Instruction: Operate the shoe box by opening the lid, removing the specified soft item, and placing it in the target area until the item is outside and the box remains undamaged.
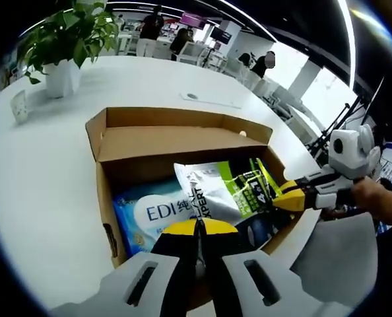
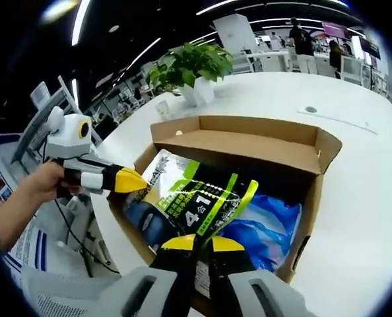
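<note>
Box [image 1: 183, 142] sitting open on white table [image 1: 44, 172], lid folded back, cardboard looking intact. Soft packs lying inside: silver-green pack [image 1: 216, 188] on top, w/ "4" and "1" printed on black-green part; blue pack [image 1: 150, 211] marked "EDI" lying under it, toward one side wall.

Left gripper [image 1: 199, 228] hovering low over box near edge, yellow tips pressed together, nothing between them. Pointing at silver-green pack, just short of it; contact hard to tell.

Right gripper [image 2: 202, 243] also hanging above near rim of box [image 2: 249, 142], tips clenched together, empty, just at lower edge of silver-green pack [image 2: 199, 201]. Blue pack [image 2: 265, 228] showing beside it in box.

In right gripper view, left gripper [image 2: 127, 179] coming in from side, held by hand [image 2: 41, 185], yellow tip resting at pack's corner by box wall.

Potted plant [image 1: 64, 39] and small cup [image 1: 19, 105] standing on table beyond box, well apart from it. People standing far back in room.
</note>
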The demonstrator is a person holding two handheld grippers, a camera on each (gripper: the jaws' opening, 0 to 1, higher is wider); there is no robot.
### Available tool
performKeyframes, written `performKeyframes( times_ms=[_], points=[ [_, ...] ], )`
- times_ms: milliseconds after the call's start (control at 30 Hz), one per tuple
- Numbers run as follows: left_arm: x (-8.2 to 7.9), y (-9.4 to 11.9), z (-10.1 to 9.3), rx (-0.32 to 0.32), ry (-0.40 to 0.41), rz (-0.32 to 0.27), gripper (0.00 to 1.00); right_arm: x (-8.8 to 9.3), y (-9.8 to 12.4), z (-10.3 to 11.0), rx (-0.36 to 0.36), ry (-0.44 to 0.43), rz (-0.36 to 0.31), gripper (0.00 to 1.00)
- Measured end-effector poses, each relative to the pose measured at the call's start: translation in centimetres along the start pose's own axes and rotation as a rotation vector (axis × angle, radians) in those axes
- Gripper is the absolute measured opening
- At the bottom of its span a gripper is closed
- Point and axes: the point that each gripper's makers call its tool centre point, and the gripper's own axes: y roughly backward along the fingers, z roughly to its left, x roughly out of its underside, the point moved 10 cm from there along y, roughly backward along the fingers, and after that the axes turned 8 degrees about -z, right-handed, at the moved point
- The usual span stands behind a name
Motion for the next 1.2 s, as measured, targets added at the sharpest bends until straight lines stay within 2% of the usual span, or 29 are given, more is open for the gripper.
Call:
performKeyframes(
  times_ms=[633,1067,1200],
  points=[
    [-2.3,-1.0,-3.1,0.034,-0.032,-0.024,0.00,-1.9,4.0,-1.7,0.013,-0.060,-0.058,0.00],
    [-3.7,-2.3,-5.8,0.070,-0.049,-0.025,0.00,-2.5,6.5,-3.4,0.044,-0.075,-0.059,0.00],
    [-4.3,-2.9,-6.6,0.083,-0.049,-0.043,0.00,-2.5,7.3,-4.0,0.058,-0.088,-0.068,0.00]
  ],
)
